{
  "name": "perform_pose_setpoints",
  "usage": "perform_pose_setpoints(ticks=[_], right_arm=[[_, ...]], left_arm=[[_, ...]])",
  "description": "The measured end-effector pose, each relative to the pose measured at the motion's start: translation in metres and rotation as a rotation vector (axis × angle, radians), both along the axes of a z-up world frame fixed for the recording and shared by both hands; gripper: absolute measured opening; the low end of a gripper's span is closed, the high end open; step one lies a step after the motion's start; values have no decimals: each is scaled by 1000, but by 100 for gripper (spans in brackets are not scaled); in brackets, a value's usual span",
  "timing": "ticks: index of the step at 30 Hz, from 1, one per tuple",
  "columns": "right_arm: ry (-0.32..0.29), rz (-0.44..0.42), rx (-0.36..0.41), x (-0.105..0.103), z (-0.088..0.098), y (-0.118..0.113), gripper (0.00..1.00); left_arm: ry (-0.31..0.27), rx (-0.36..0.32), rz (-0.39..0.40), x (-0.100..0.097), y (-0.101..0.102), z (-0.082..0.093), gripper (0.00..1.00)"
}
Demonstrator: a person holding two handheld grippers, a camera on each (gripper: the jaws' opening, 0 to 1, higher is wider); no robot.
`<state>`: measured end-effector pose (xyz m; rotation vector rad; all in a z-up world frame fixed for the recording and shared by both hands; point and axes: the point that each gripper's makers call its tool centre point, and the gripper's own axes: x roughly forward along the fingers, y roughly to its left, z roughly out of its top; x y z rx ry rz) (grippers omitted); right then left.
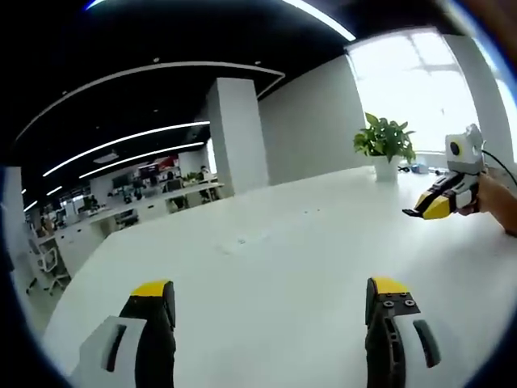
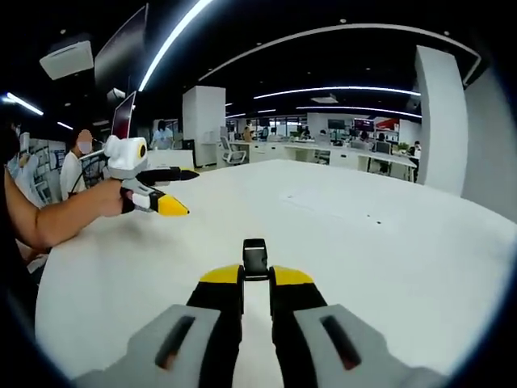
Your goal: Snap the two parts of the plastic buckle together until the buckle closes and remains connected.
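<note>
The left hand-held gripper (image 1: 271,303), black with yellow tips, had its jaws standing wide apart above the bare white bench (image 1: 266,250). At the right edge, a person's hand (image 1: 494,202) held the right hand-held gripper (image 1: 412,213), its yellow-tipped jaws close together. A green potted plant in a white pot (image 1: 385,145) stood on the bench beyond it.

Black buckle part (image 2: 255,259) (yellow-tipped claws) on white table (image 2: 388,267).

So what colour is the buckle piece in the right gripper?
Black buckle piece, clearest in the right gripper view.
</note>
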<state>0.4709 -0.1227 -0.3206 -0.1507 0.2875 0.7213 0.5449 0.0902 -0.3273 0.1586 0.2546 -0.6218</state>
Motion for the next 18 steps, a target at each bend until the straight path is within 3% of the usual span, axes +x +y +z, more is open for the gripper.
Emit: perform_pose_setpoints(ticks=[4, 9, 18], right_arm=[[-4, -21, -9, 7, -2, -4, 11], [-10, -30, -11, 12, -2, -6, 11], [2, -35, -12, 18, -4, -1, 11]], left_arm=[[15, 9, 21, 0, 2, -3, 99], [26, 9, -14, -5, -2, 0, 100], [2, 14, -2, -4, 0, 6, 99]])
